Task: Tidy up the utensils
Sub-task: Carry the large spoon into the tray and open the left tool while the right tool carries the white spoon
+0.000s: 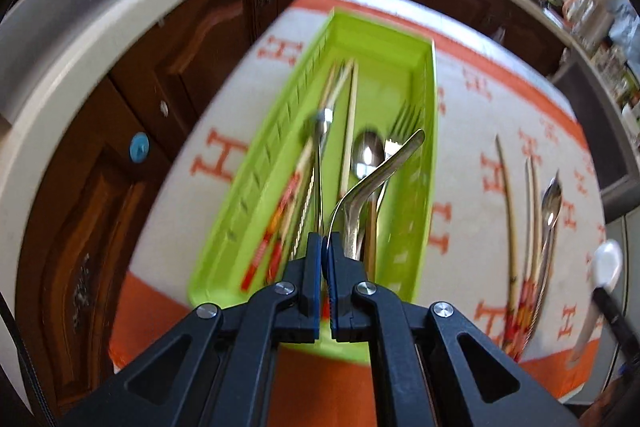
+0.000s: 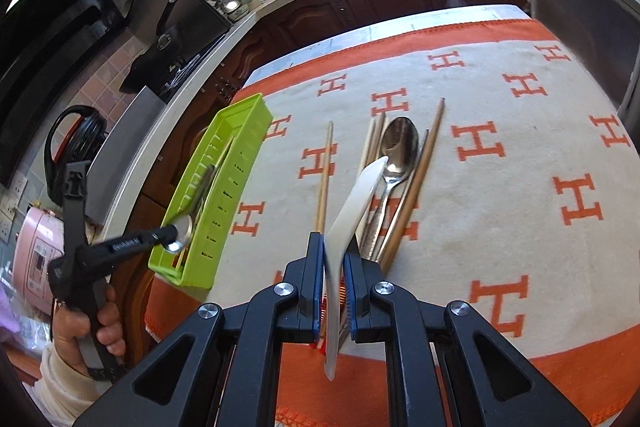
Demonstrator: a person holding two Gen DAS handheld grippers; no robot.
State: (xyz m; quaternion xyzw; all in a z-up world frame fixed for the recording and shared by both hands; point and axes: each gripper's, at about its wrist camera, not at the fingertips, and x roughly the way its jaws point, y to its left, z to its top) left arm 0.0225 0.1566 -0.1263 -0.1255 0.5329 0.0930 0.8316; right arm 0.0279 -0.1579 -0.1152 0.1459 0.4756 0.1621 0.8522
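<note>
My left gripper (image 1: 325, 247) is shut on a metal spoon (image 1: 384, 167), gripped at the bowl, its handle pointing away over the green tray (image 1: 256, 179). Chopsticks (image 1: 348, 115), a spoon (image 1: 366, 151) and a fork (image 1: 404, 123) lie in the tray. My right gripper (image 2: 334, 247) is shut on a white ceramic spoon (image 2: 360, 191) above the cloth. Below it lie a metal spoon (image 2: 398, 147) and loose chopsticks (image 2: 324, 179). The right wrist view shows the left gripper (image 2: 172, 233), in a person's hand (image 2: 80, 335), over the tray (image 2: 240, 155).
An orange and white cloth (image 2: 520, 187) with H marks covers the table, and its near edge hangs down. Dark wooden cabinets (image 1: 160, 87) under a pale counter (image 1: 80, 27) stand beyond the tray. A stove with pans (image 2: 172, 27) sits far left.
</note>
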